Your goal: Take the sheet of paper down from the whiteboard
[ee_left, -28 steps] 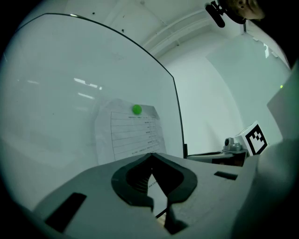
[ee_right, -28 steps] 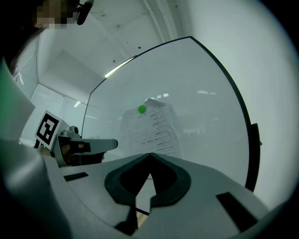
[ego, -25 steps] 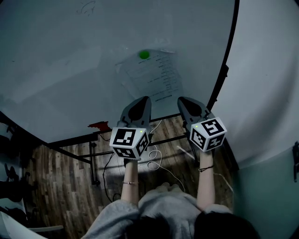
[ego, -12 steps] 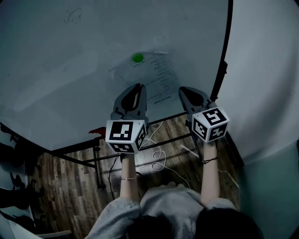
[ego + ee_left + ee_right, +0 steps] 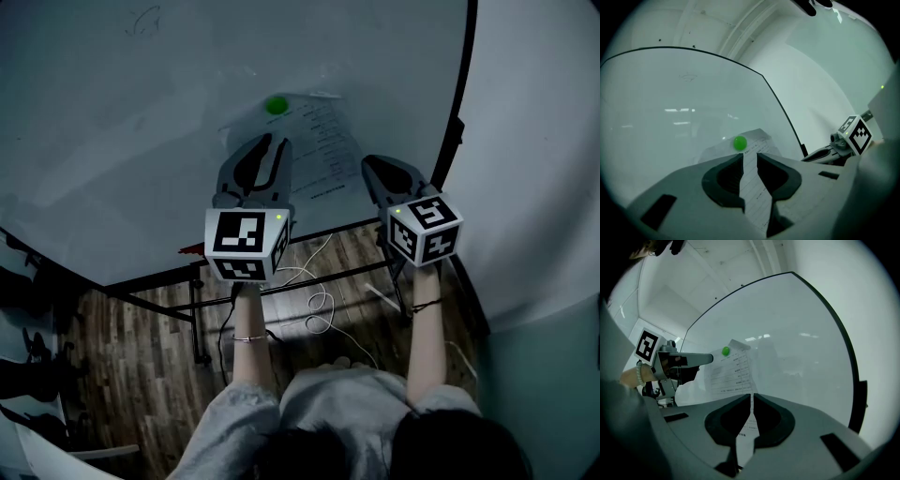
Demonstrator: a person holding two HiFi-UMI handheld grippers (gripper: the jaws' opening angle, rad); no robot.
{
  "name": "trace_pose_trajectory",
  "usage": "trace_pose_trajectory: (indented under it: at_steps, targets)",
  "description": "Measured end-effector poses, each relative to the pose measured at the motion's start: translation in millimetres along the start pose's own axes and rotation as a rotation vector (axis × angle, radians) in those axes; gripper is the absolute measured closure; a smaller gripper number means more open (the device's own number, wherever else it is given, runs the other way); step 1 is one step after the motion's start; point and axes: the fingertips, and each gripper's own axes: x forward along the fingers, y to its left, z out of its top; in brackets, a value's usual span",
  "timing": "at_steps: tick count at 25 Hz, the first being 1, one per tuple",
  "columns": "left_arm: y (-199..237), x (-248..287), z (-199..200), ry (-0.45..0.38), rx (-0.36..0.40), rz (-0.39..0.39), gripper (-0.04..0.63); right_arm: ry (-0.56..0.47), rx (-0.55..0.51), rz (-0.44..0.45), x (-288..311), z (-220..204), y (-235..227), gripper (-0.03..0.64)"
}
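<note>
My left tool (image 5: 272, 141), jaws just spreading with nothing between, is nearer the magnet (image 5: 276, 105) at its 12 o'clock pinning the paper (image 5: 323, 141); right tool (image 5: 371, 162) is closed, empty.

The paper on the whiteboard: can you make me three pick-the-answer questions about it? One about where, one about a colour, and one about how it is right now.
1. Where on the paper is the round magnet?
A. near its top edge
B. at its bottom edge
C. right in its middle

2. What colour is the magnet?
A. red
B. green
C. blue

3. How is the paper right now?
A. torn in two
B. crumpled into a ball
C. hanging on the whiteboard in one piece

Answers:
1. A: the magnet sits by the paper's top edge, with the printed lines below it.
2. B: it shows bright green in all three views.
3. C: the sheet is whole and up on the whiteboard, pinned by the magnet.
</note>
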Motion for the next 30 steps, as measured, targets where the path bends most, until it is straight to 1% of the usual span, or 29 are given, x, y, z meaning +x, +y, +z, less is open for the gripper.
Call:
trace_pose_trajectory:
  at_steps: [5,6,8,11,19,25,30]
  targets:
    - [6.2,8.9,6.6,0.010,0.050,0.031,0.497,0.006,-0.016,0.001,7.3,3.0,-2.5,0.614]
    - [7.6,10.2,7.7,0.010,0.049,0.041,0.485,0.009,-0.015,0.006,8.6,2.9,-2.8,0.607]
    - [9.1,13.1,11.0,0.007,0.047,0.060,0.482,0.015,-0.015,0.018,11.0,2.9,-3.9,0.559]
    - [7.5,19.2,16.7,0.011,0.088,0.081,0.480,0.023,-0.025,0.030,15.3,4.0,-7.5,0.546]
    - [8.7,27.4,22.7,0.024,0.163,0.110,0.459,0.047,-0.066,0.060,26.8,5.6,-8.1,0.531]
    - [12.2,31.3,29.3,0.039,0.240,0.149,0.459,0.058,-0.087,0.084,35.2,7.6,-3.7,0.528]
    - [7.6,42.6,22.4,0.052,0.318,0.158,0.459,0.075,-0.093,0.087,40.3,3.2,-4.1,0.528]
